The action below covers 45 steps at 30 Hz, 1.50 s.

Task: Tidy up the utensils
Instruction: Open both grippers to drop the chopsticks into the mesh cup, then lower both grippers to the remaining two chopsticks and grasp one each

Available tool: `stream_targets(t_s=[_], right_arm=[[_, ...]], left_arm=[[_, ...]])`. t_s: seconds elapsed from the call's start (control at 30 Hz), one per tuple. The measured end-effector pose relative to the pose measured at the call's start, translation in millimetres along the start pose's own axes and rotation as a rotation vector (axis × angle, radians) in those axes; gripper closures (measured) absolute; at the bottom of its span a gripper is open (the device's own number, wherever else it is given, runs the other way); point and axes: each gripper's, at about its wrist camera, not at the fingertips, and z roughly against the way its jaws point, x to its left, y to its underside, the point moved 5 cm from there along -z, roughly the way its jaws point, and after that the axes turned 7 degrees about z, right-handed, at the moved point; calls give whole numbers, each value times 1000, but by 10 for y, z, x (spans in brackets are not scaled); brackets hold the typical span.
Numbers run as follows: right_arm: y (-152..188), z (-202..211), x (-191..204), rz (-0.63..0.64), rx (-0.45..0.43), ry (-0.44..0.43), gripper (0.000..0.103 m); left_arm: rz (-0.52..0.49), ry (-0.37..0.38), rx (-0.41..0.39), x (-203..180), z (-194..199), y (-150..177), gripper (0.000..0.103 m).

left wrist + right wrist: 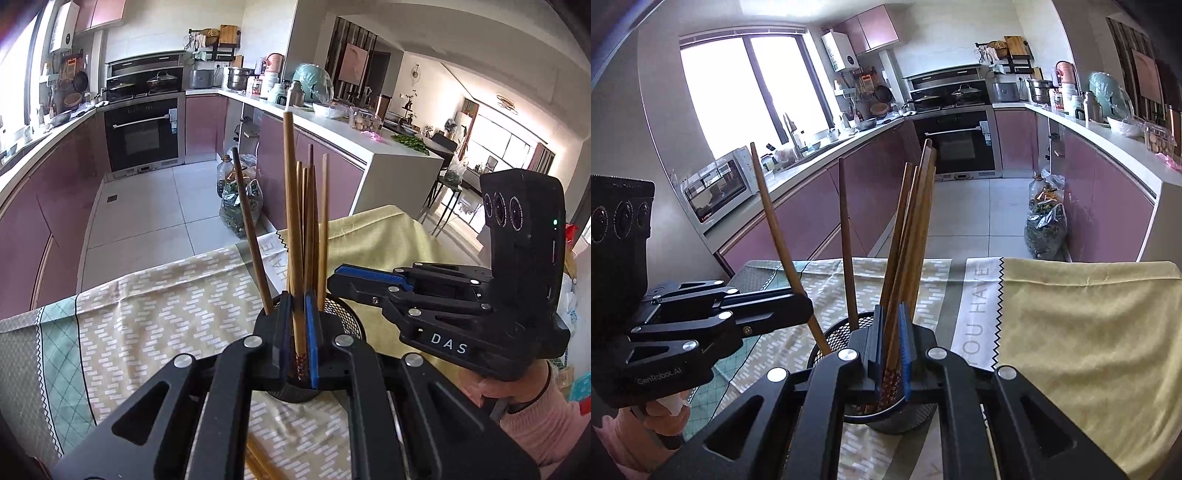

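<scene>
A black mesh utensil holder (351, 325) (838, 336) stands on the cloth-covered table and holds several wooden chopsticks upright. My left gripper (298, 354) is shut on one wooden chopstick (291, 206) directly over the holder; it also shows in the right wrist view (801, 299). My right gripper (891, 354) is shut on a small bunch of chopsticks (916, 229) over the holder, and shows from the side in the left wrist view (340, 275). A dark chopstick (251, 236) leans left in the holder.
The table carries a patterned green and yellow tablecloth (147, 317) (1089, 317). More chopsticks (262, 461) lie on the cloth near the front edge. Beyond are the kitchen floor, purple cabinets, an oven (144, 133) and a bag of greens (1045, 229).
</scene>
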Motion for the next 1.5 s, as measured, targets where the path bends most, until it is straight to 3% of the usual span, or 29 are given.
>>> stream_targets(t_s=[0.1, 0.37, 0.77, 0.93, 1.17, 1.5], right_arm=[[10, 17, -7, -8, -6, 3, 85], [81, 90, 45, 3, -16, -25, 80], [258, 395, 510, 94, -43, -138, 66], [448, 302, 690, 110, 9, -179, 65], [836, -56, 845, 104, 149, -206, 63], [1239, -324, 1139, 140, 274, -216, 63]], left_arm=[[11, -2, 14, 21, -59, 60, 95], [55, 5, -2, 162, 1, 259, 91], [71, -82, -92, 445, 503, 680, 75], [114, -116, -59, 645, 543, 945, 70], [179, -122, 38, 841, 390, 1395, 66], [162, -120, 114, 775, 245, 1718, 66]])
